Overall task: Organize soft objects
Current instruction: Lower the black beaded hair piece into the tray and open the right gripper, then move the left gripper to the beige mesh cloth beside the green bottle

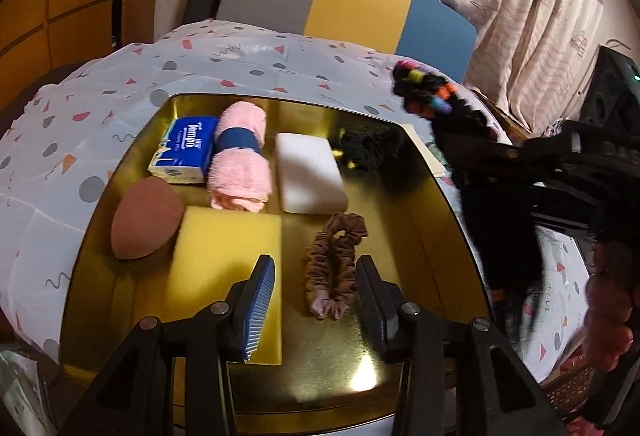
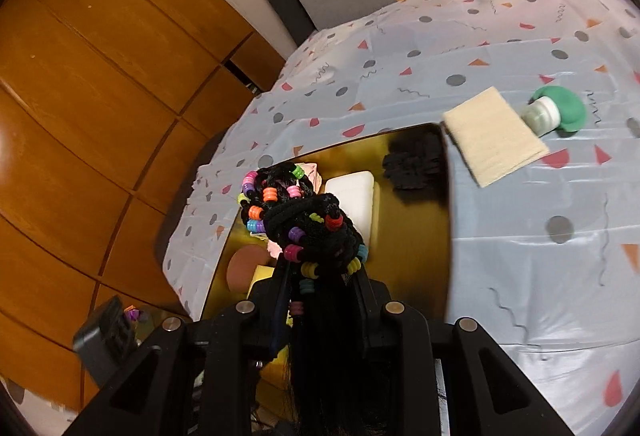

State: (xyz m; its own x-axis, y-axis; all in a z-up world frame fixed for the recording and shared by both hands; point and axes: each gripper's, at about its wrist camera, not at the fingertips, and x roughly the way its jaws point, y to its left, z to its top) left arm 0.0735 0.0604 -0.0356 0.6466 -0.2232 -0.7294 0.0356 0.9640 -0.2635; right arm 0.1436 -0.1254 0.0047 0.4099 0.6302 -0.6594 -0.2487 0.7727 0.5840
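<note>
Warm, yellowish indoor light is falling from above, leaving the room dim toward the corners. A bright spot of glare is shining on the gold tray near the left view's lower edge. The beaded black hair bundle is smearing with motion blur there. Fisheye distortion is bending the wooden panels and darkening both pictures' corners.

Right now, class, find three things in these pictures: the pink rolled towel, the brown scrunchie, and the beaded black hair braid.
pink rolled towel [image 1: 239, 160]: left wrist view, on the terry just below its blue band.
brown scrunchie [image 1: 332, 256]: left wrist view, on its ruffled middle.
beaded black hair braid [image 2: 308, 224]: right wrist view, on the knotted black bundle.
</note>
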